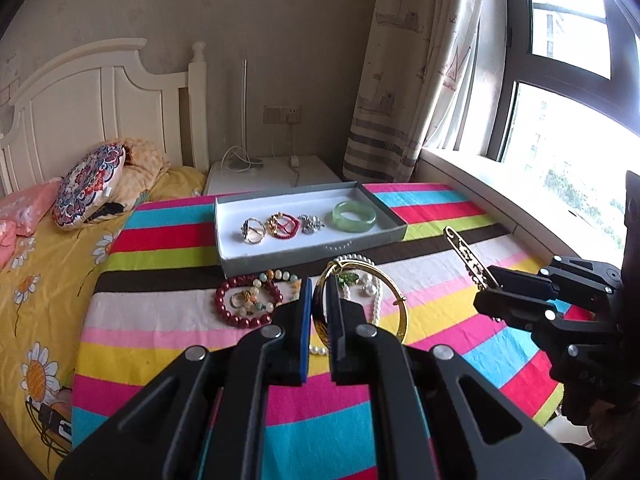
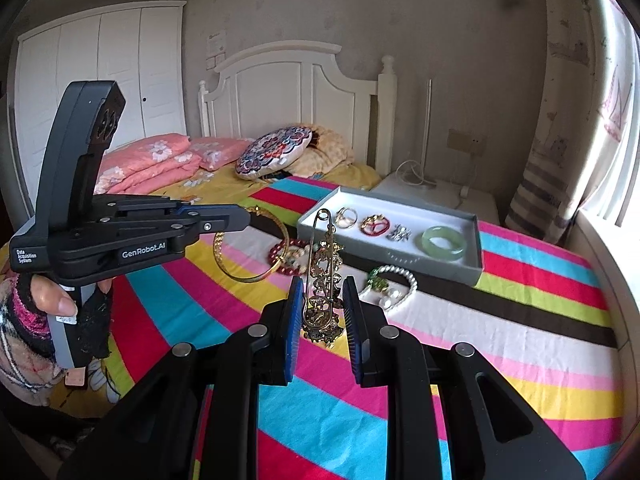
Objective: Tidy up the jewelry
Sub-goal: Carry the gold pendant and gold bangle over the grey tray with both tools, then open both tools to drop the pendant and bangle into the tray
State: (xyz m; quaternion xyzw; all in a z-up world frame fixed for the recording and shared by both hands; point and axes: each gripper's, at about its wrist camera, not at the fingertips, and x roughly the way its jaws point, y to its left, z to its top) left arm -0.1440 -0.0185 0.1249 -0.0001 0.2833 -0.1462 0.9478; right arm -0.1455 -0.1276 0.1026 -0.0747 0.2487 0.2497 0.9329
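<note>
A grey box with a white lining holds a silver ring, a red bracelet, a silver piece and a green jade bangle. My left gripper is shut on a gold bangle, held above the cloth. My right gripper is shut on an ornate gold brooch pin. A dark red bead bracelet, a mixed bead bracelet and a pearl strand lie on the cloth.
The striped cloth covers a surface beside a bed with pillows. A white nightstand with cables stands behind the box. A window sill and a curtain run along the right.
</note>
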